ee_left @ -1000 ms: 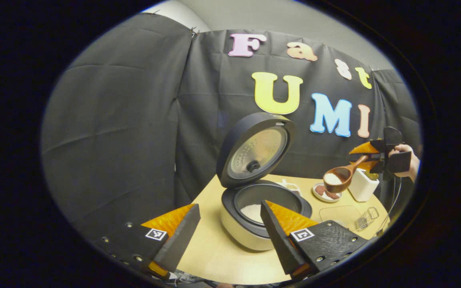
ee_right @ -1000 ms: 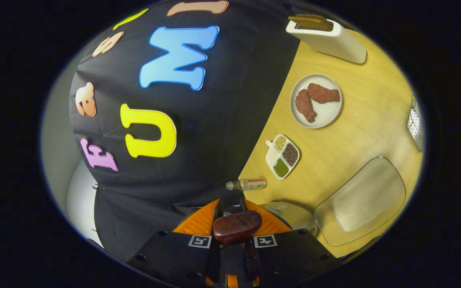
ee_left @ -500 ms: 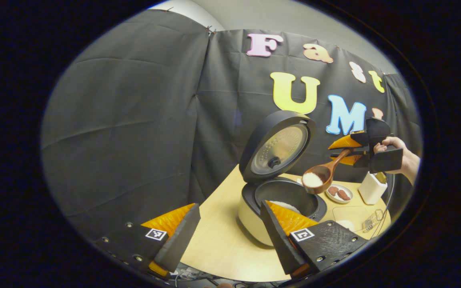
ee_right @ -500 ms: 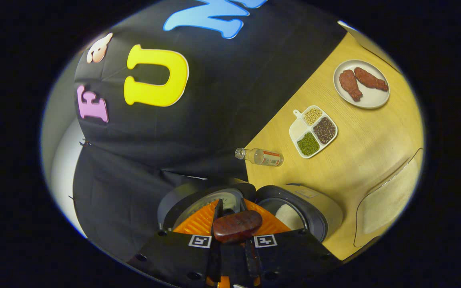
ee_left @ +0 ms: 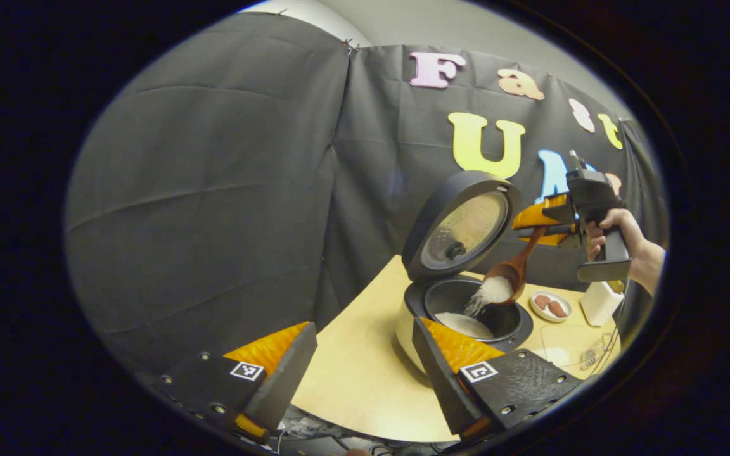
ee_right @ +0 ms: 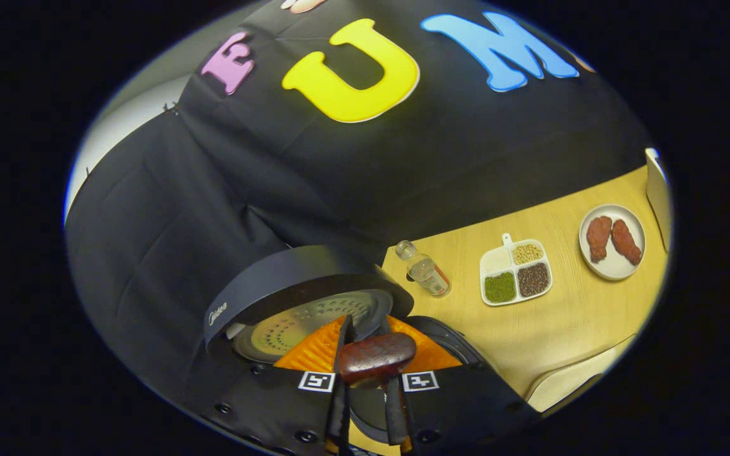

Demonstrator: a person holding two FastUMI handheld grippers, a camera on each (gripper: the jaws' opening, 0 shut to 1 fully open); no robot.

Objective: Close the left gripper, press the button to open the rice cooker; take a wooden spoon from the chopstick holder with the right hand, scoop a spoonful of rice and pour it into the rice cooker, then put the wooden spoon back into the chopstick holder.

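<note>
Step in hand: pouring; right tool [ee_left: 539, 223], right of frame in the left gripper view, pinches the spoon [ee_left: 509, 273] by its handle, bowl tipped over the cooker [ee_left: 466, 316], white rice [ee_left: 488, 292] streaming into the pot; lid upright, dark outside, metallic inside. Left tool [ee_left: 358, 364], lower frame, spread and empty. Next, by judgement: empty the bowl, level the spoon, carry it to the white holder [ee_left: 599, 303] at far right on the desk [ee_left: 352, 386].
</note>
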